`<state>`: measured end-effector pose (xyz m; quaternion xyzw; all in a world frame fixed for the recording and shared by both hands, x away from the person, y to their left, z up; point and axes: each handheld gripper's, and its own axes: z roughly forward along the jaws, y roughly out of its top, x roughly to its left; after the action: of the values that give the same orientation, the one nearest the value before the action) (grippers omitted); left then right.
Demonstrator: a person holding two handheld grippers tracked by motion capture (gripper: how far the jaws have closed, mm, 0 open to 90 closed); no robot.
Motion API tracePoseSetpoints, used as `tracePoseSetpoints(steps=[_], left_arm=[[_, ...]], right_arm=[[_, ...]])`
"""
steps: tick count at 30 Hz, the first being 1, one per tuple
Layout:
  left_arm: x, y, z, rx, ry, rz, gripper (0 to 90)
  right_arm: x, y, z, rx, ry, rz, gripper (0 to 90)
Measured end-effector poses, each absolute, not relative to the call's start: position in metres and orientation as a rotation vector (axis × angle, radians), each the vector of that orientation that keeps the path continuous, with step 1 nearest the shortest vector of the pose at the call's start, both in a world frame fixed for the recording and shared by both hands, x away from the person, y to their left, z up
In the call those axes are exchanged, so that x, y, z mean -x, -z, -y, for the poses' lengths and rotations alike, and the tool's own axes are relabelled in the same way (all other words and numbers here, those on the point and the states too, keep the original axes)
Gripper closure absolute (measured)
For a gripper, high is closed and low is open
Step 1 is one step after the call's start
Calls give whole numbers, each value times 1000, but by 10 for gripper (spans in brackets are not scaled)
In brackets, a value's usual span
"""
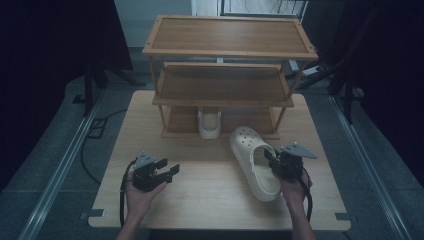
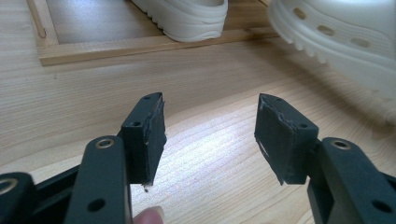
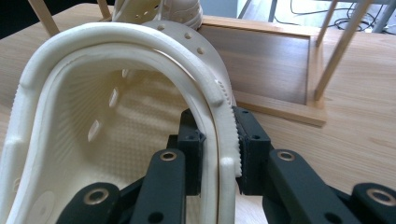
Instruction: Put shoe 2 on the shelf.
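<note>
We see a dim room with dark curtains around a pale wooden worktop (image 1: 210, 195), at whose far edge stands a three-tier wooden shoe rack (image 1: 222, 75) with one cream clog (image 1: 209, 124) on its bottom shelf. The right claw (image 1: 272, 159) pinches the side wall of a second cream clog (image 1: 255, 162) lying on the worktop right of centre. The left claw (image 1: 167, 169) gapes wide over bare wood, gripping nothing.

Two cream clogs: one (image 1: 255, 162) on the table (image 1: 200, 165), one (image 1: 209, 123) on the rack's bottom shelf. One three-shelf rack (image 1: 225, 70). Two grippers: left (image 1: 169, 171), right (image 1: 272, 161).
</note>
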<state>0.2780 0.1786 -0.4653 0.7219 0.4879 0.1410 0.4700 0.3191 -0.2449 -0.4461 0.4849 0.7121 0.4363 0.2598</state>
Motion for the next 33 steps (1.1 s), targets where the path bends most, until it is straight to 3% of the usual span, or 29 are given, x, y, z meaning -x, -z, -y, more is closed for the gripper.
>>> tracePoseSetpoints(steps=[20,33], left_arm=[[-282,475,-173,-1798,-317,-1195,432],[-281,473,-177,-1785,-321,-1199,433]], right_arm=[[-365,464,219,-1370,-1172,-1890,754],[-375,470,205,-1394,-1185,-1856,754]])
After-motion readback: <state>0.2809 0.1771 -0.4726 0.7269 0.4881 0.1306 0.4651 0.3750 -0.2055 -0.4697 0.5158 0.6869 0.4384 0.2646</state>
